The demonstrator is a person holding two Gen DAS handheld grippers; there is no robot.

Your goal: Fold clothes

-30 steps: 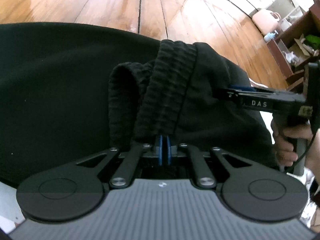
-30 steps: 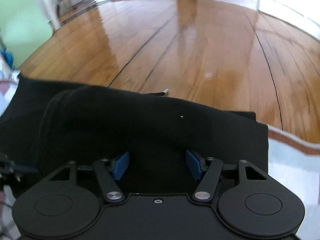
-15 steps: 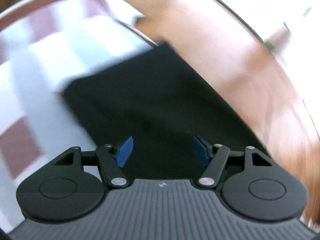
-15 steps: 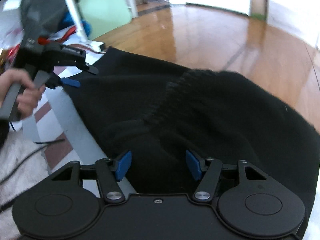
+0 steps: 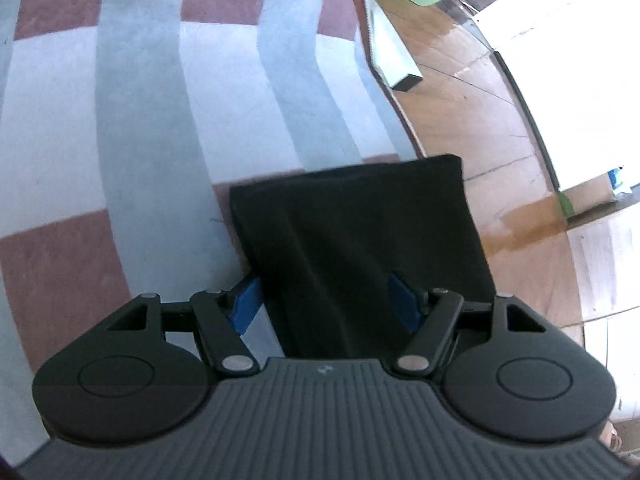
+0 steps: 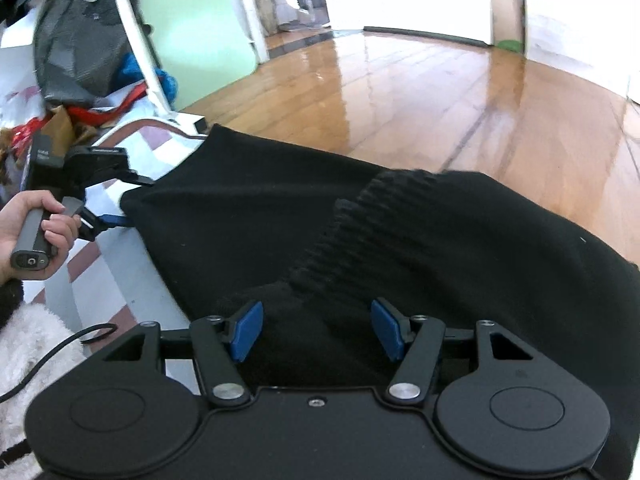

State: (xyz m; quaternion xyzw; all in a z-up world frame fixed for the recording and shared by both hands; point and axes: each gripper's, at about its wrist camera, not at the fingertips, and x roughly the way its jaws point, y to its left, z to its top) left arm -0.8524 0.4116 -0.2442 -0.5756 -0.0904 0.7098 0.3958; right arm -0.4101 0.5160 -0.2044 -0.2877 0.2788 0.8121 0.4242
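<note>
Left hand-held gripper (image 5: 326,300) let go of the ribbed band and slid to the black clothes' (image 6: 360,240) corner.
Its jaws are opening wide over the cloth; the right hand-held gripper (image 6: 316,330) is wide too, on the striped rug's (image 5: 140,120) edge.

Both wrist views look down, sharing the black garment (image 5: 360,232).

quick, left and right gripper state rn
left gripper: opening, holding nothing, black garment beneath its fingers
right gripper: open, holding nothing, above the garment
</note>
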